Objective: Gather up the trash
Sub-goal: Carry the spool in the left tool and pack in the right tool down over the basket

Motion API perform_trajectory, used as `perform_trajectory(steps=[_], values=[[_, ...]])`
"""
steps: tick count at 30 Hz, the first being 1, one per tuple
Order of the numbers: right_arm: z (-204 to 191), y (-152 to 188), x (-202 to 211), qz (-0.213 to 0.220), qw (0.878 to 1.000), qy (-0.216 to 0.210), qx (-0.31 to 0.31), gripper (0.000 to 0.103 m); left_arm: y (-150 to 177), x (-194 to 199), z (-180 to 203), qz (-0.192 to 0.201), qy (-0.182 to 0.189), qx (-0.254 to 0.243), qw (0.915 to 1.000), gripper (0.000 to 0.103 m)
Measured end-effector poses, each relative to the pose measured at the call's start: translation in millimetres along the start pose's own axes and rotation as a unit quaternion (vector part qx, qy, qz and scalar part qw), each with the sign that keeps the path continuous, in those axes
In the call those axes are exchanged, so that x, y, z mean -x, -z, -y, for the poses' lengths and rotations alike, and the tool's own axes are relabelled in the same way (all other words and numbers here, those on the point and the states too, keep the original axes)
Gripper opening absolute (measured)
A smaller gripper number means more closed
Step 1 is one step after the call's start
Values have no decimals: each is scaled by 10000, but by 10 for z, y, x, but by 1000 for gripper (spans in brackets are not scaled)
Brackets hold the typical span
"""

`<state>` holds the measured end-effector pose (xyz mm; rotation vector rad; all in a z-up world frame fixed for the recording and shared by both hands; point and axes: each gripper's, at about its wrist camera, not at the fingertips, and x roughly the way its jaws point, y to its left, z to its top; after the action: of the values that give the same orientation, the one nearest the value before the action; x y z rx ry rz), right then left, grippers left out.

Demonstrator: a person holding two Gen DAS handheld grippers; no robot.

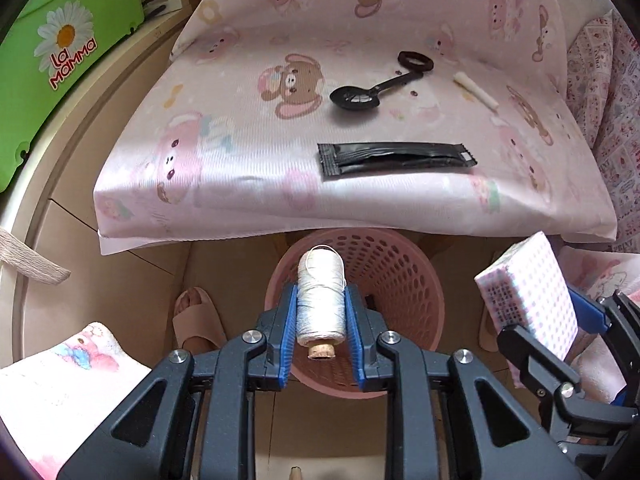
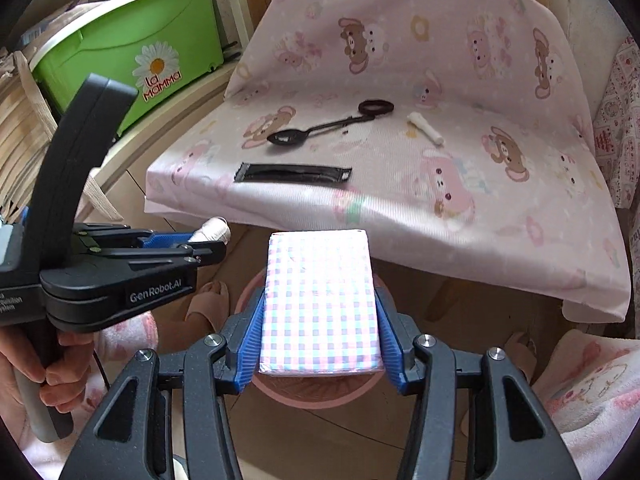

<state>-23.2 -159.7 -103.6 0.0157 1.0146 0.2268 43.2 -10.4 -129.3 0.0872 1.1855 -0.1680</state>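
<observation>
My left gripper (image 1: 321, 300) is shut on a white thread spool (image 1: 321, 300) and holds it above the pink perforated basket (image 1: 404, 280) on the floor. My right gripper (image 2: 320, 300) is shut on a pink checked tissue pack (image 2: 320, 300), also above the basket (image 2: 244, 300). The tissue pack also shows at the right of the left wrist view (image 1: 528, 292), and the spool at the left of the right wrist view (image 2: 214, 230). On the pink cartoon-print cushion (image 1: 240, 160) lie a black sachet (image 1: 394, 159), a black plastic spoon (image 1: 368, 94), a black hair tie (image 1: 416, 60) and a small white roll (image 1: 476, 90).
A green La Mamma storage box (image 1: 60, 60) stands at the left on a shelf. Feet in beige slippers (image 1: 196, 316) flank the basket on the tiled floor. Pink patterned fabric (image 1: 60, 392) lies at the lower left and along the right.
</observation>
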Motion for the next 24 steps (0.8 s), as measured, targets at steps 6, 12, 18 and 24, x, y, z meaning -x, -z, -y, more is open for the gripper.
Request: perform_trajectory(steps=[6, 12, 18, 24], values=[[50, 160, -427, -678, 9974, 183, -162, 54, 42, -313, -17, -455, -129, 8, 9989, 22], [22, 374, -921, -1116, 9921, 534, -201, 54, 110, -801, -75, -1103, -238, 275, 9932, 22], [113, 542, -1365, -1579, 9835, 528, -708, 54, 229, -1160, -202, -1626, -275, 557, 9847, 22], [211, 639, -1636, -1694, 9784, 624, -1009, 54, 250, -1408, -162, -1538, -779, 410, 9842, 22]])
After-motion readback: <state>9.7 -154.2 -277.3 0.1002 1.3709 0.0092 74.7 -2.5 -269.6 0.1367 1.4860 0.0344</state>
